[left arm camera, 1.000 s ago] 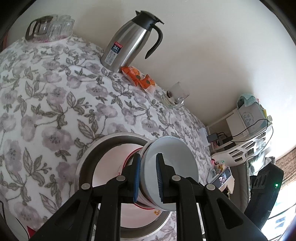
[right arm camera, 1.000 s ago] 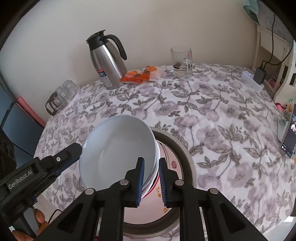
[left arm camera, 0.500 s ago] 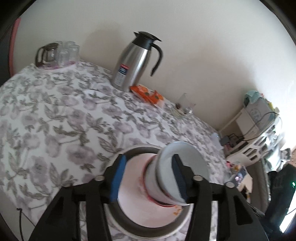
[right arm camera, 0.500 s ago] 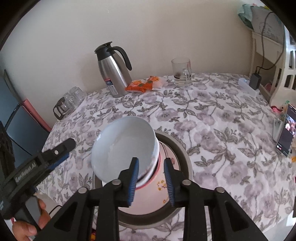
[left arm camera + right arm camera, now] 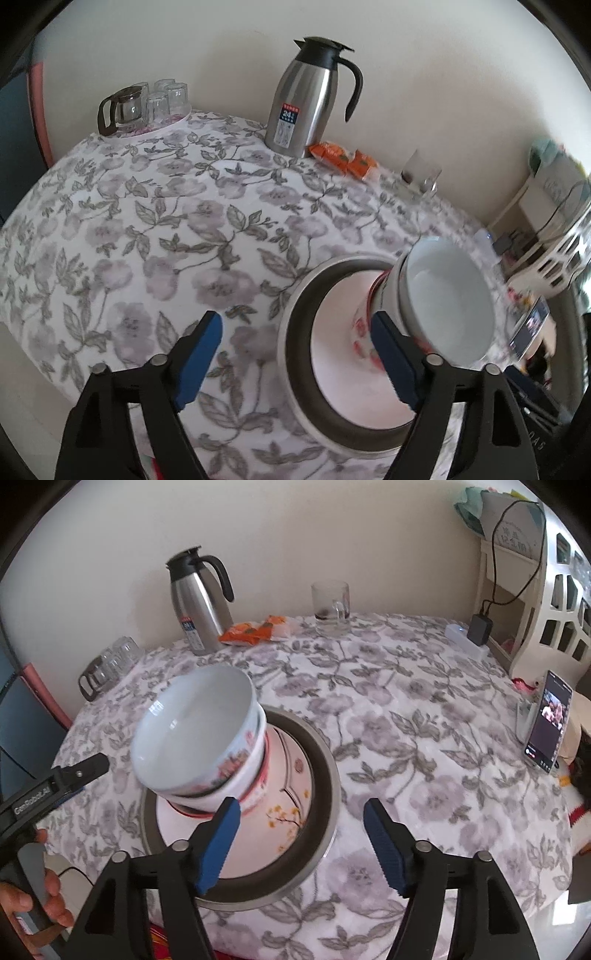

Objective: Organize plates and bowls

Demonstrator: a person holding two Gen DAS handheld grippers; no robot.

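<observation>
— Looking past both sets of tongs, what fills most of the view?
— The round table (image 5: 424,738) under its grey flowered cloth. Just ahead of the right gripper (image 5: 301,834) sits a metal-rimmed tray (image 5: 325,775) with a pale plate (image 5: 280,812) in it, and the stack of bowls (image 5: 207,738) stands on that plate, leaning a little.

— Is the right gripper holding the stack?
— No. Its jaws are spreading apart and already stand wide. The left blue pad (image 5: 218,845) shows just in front of the stack's lower edge; whether it touches, I cannot tell. Between the pads lie only plate and tray rim.

— And the left gripper (image 5: 295,350)?
— Its jaws are opening too, very wide. The stack (image 5: 436,295) is beside its right pad (image 5: 391,358), outside the gap. Cloth and the tray's rim (image 5: 295,332) lie between the pads. Nothing is gripped.

— What stands farther off?
— Beyond the tongs, at the wall, a steel thermos jug (image 5: 310,99). To its right are orange snack packets (image 5: 343,158), then a glass mug (image 5: 330,605). To its left a cluster of glasses (image 5: 147,107).

— Anything smaller?
— A phone (image 5: 550,720) propped upright at the table's edge, well right of the right gripper.
</observation>
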